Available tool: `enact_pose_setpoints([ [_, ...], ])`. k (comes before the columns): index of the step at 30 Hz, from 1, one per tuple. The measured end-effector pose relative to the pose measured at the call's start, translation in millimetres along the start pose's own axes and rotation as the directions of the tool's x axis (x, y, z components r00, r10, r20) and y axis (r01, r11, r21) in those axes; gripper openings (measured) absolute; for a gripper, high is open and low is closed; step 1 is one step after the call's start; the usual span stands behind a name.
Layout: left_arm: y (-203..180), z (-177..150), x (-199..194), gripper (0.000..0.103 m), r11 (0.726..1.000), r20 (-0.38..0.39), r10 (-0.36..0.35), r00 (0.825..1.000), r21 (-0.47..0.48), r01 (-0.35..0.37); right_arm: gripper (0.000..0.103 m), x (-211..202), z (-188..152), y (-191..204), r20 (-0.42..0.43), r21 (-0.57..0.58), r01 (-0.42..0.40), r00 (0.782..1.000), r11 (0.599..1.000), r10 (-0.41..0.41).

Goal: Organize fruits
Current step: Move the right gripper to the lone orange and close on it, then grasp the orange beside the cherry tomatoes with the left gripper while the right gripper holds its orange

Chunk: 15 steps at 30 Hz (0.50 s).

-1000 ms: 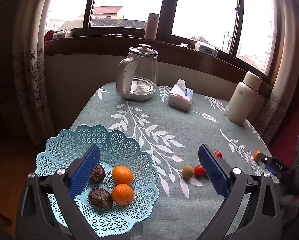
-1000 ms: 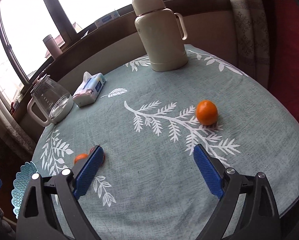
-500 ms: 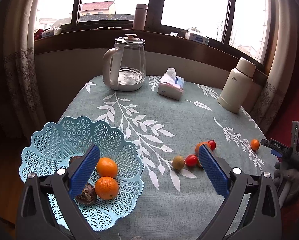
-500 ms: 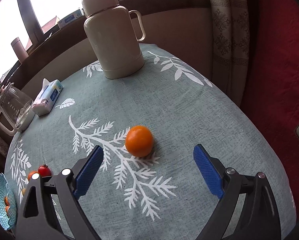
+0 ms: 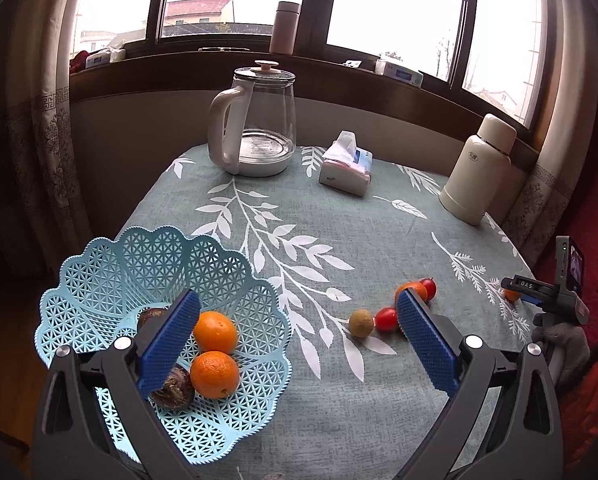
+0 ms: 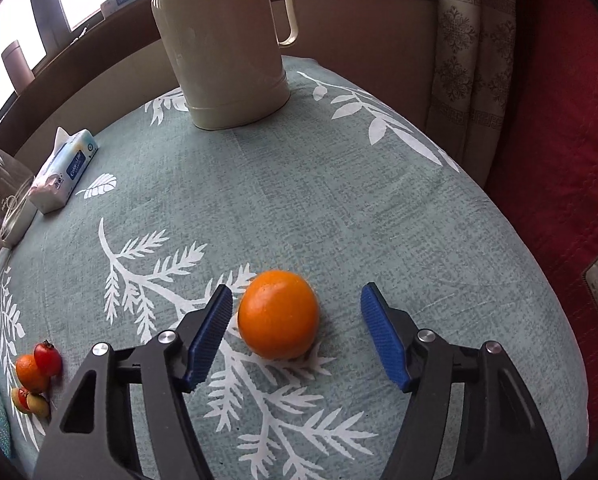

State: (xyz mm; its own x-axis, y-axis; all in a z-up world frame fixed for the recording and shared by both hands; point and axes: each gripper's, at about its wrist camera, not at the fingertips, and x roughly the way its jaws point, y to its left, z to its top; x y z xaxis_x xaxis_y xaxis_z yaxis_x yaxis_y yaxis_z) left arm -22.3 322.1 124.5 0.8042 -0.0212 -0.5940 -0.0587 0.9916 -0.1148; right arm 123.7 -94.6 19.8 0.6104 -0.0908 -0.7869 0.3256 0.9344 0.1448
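Note:
A light blue lattice basket (image 5: pixel 111 280) at the table's near left holds two oranges (image 5: pixel 215 332) and two dark brown fruits (image 5: pixel 173 392). My left gripper (image 5: pixel 295 340) hangs open above the basket's right rim, holding nothing. On the cloth lie a small green-brown fruit (image 5: pixel 361 323), cherry tomatoes (image 5: pixel 386 319) and a small orange (image 5: pixel 415 290). My right gripper (image 6: pixel 297 330) is open around a lone orange (image 6: pixel 279 314) on the table, its left pad close to the fruit, the right pad apart. That gripper (image 5: pixel 539 292) appears at the far right in the left wrist view.
A glass kettle (image 5: pixel 259 120), a tissue pack (image 5: pixel 347 168) and a cream thermos (image 5: pixel 479 172) stand along the table's far side. The thermos (image 6: pixel 223 40) is just beyond the lone orange. A red cover (image 6: pixel 559 140) lies past the table's right edge. A gloved hand (image 5: pixel 563 344) holds the right gripper.
My right gripper swung right and came down around the lone orange, now between narrowed fingers. The left gripper drew back and rose slightly over the basket.

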Motion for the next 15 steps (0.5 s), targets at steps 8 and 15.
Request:
enact_pose_setpoints([
  [8, -17.6, -8.5, 11.3, 0.1, 0.999, -0.031, -0.002, 1.0, 0.035, 0.003, 0.038, -0.9, -8.1, 17.0, 0.041, -0.089, 0.064, 0.997, 0.994, -0.061],
  [15, -47.9, -21.1, 19.9, 0.1, 0.992, -0.061, -0.02, 0.998, 0.122, 0.027, 0.038, -12.7, -18.5, 17.7, 0.041, -0.057, 0.009, 0.999, 0.998, -0.007],
])
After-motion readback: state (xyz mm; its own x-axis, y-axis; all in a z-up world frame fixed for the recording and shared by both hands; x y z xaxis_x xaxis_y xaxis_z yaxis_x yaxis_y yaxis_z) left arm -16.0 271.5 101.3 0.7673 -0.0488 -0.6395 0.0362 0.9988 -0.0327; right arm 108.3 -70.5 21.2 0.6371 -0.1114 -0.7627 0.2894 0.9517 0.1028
